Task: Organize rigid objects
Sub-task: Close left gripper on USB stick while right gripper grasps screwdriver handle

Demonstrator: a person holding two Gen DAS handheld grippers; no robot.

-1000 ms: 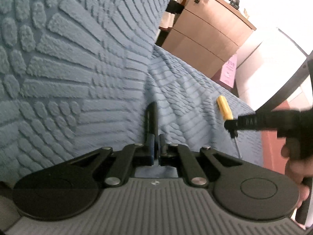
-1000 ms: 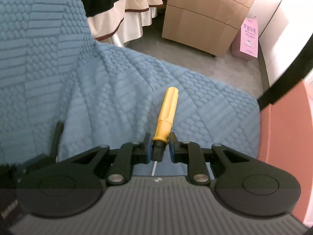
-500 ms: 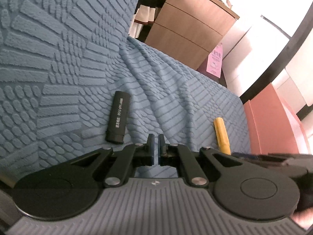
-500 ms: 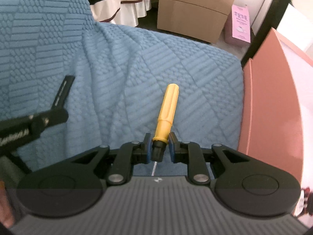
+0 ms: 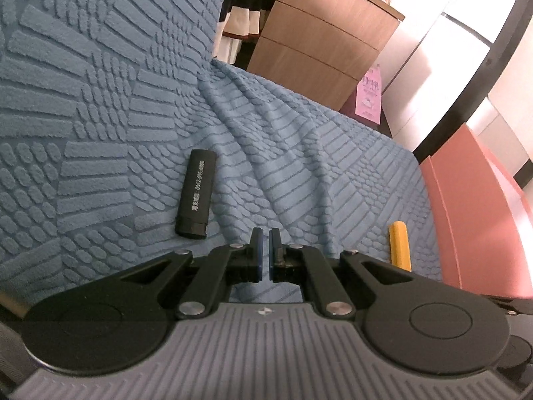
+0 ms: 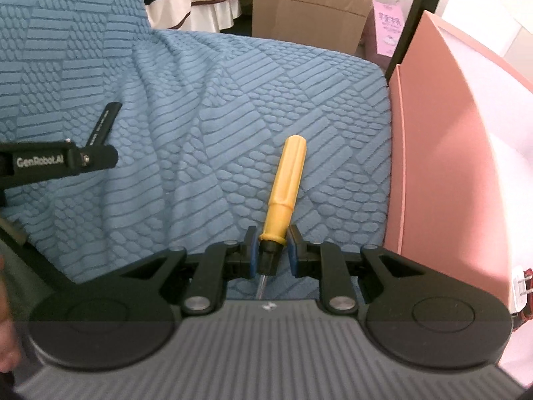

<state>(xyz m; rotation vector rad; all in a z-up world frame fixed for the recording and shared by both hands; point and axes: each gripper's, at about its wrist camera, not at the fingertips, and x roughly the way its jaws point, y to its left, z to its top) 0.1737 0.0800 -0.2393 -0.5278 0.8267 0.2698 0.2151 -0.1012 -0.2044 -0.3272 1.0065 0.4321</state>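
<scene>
My right gripper [image 6: 272,243] is shut on a yellow-handled screwdriver [image 6: 286,183], gripping its black collar; the handle points away from me above the blue textured cover [image 6: 233,100]. The screwdriver's handle tip [image 5: 399,245] also shows at the right of the left wrist view. My left gripper [image 5: 266,245] is shut with nothing between its pads. A black cylindrical object [image 5: 197,193] with white lettering lies on the cover just left of and beyond the left fingertips; in the right wrist view this black cylinder [image 6: 103,123] lies partly behind the left gripper's finger [image 6: 66,161].
A pink box [image 6: 433,166] stands against the cover's right edge, and its pink wall [image 5: 473,200] shows in the left wrist view. A wooden drawer cabinet [image 5: 319,33] and a pink carton [image 5: 369,100] stand beyond the cover. Striped fabric [image 6: 200,3] hangs behind.
The right gripper has carried the screwdriver to the right, toward the pink box. The left gripper has drawn back from the black cylinder, which now lies free on the cover.
</scene>
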